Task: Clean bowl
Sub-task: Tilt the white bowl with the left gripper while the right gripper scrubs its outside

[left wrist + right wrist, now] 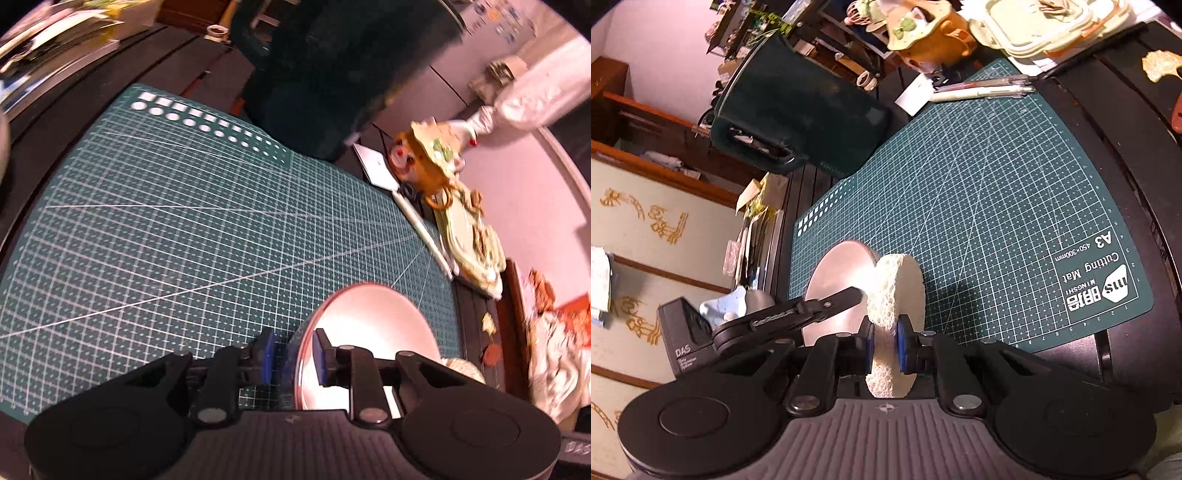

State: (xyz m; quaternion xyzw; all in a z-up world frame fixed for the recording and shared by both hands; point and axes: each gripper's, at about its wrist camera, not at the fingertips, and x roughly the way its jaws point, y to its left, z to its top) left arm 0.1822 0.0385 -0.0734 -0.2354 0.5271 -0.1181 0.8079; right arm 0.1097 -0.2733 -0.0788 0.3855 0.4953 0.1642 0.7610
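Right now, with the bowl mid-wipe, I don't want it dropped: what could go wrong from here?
1. The left tongs straddle the rim of the bowl with a visible gap at the pads, so the tilted bowl may slip and fall onto the cutting mat.
2. The right tongs clamp the sponge, which sits against the bowl; a firm push could shove the loose bowl out of the left tongs.

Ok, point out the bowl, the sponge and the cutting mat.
bowl [373, 325], left wrist view, inner surface.
sponge [897, 291], right wrist view, flat porous face.
cutting mat [979, 206], right wrist view, bare grid area.
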